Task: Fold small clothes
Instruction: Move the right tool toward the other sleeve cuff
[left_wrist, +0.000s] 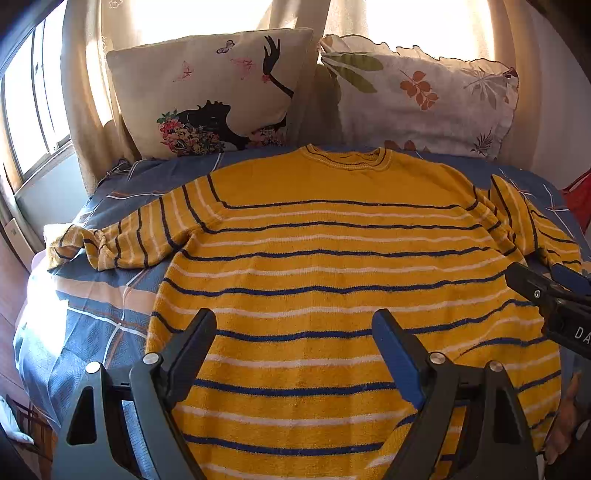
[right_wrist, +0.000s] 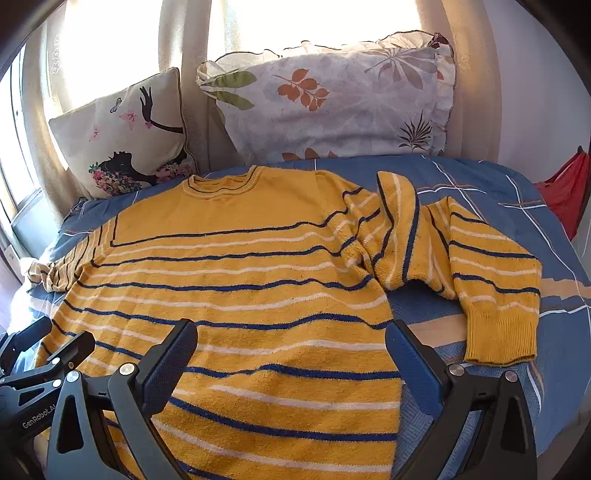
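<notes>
Strong backlight thru curtains (left_wrist: 207, 22), blown-out glare; fisheye edges warped, dark.

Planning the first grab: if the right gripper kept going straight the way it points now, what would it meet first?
Most likely the sweater. The open right gripper tilts down at its striped body near the side edge, nothing between the jaws. Depth is hard to judge.

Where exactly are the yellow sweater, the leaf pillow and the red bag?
yellow sweater (right_wrist: 229, 266): right wrist view, middle of its chest.
leaf pillow (right_wrist: 332, 107): right wrist view, centre of its printed face.
red bag (right_wrist: 561, 192): right wrist view, its visible side beside the bed.
</notes>
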